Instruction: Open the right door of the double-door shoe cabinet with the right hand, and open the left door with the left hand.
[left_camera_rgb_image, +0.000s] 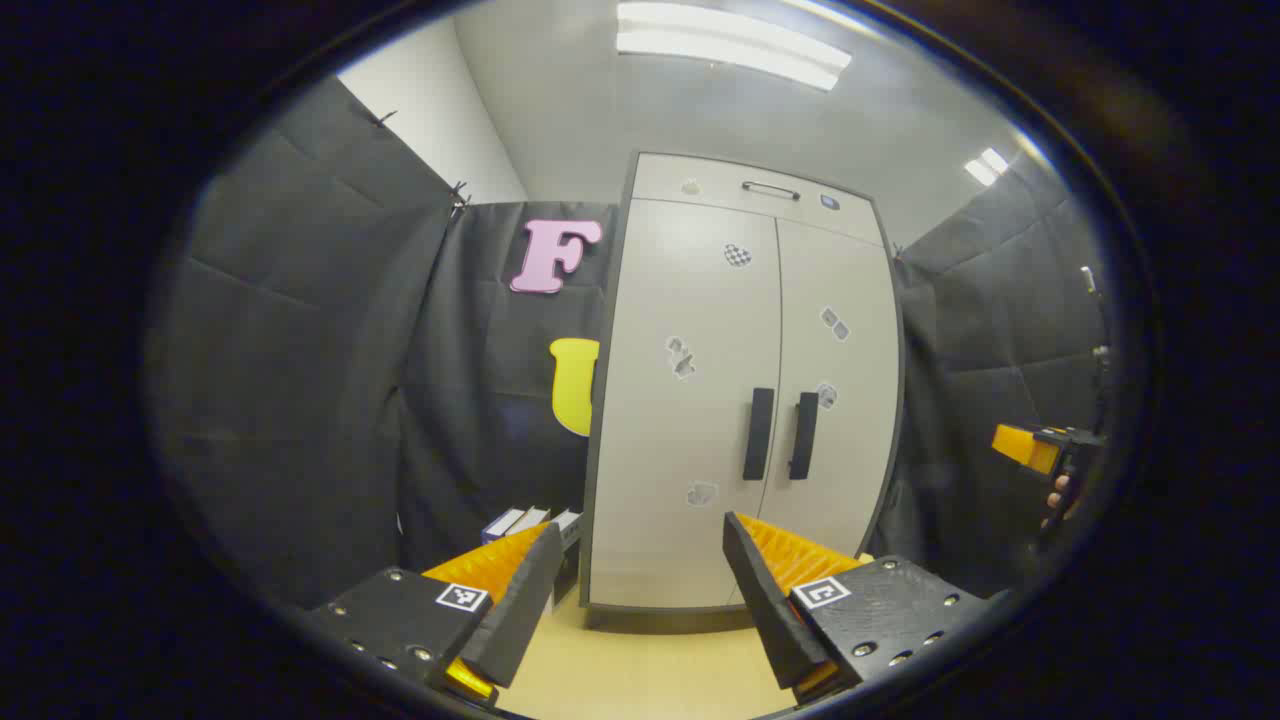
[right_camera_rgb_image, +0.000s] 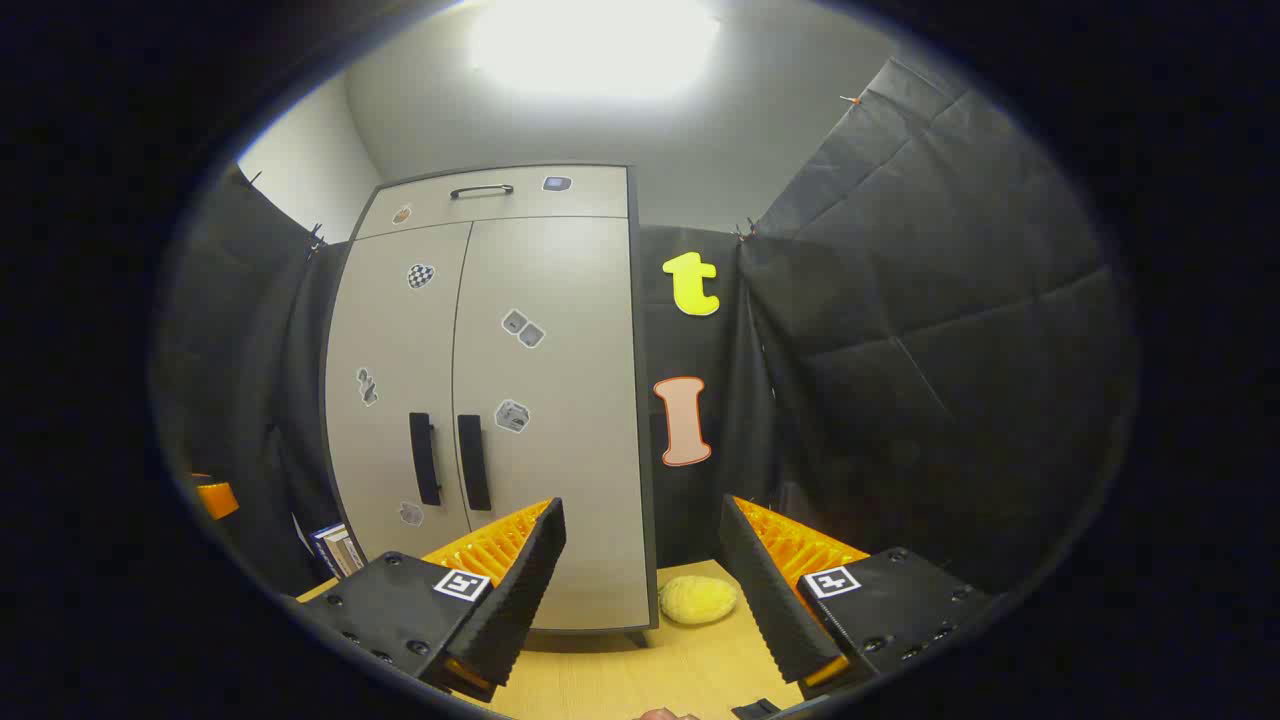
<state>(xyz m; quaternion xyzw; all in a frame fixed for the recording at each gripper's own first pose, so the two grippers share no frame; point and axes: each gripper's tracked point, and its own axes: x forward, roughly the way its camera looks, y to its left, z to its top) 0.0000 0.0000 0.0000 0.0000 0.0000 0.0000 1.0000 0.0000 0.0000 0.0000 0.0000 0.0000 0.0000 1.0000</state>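
Cabinet (left_camera_rgb_image: 690, 420) ahead of both tongs, doors shut. Left tongs (left_camera_rgb_image: 640, 590) and right tongs (right_camera_rgb_image: 640, 570) spread apart, empty, well short. Approach step; next, right tongs must reach right handle (right_camera_rgb_image: 473, 462).

- The pale grey double-door shoe cabinet (left_camera_rgb_image: 745, 400) stands upright on the wooden floor against the black cloth wall.
- Its left door (left_camera_rgb_image: 690, 400) and right door (left_camera_rgb_image: 835, 400) are both closed, two black vertical handles (left_camera_rgb_image: 758, 433) side by side at the centre seam.
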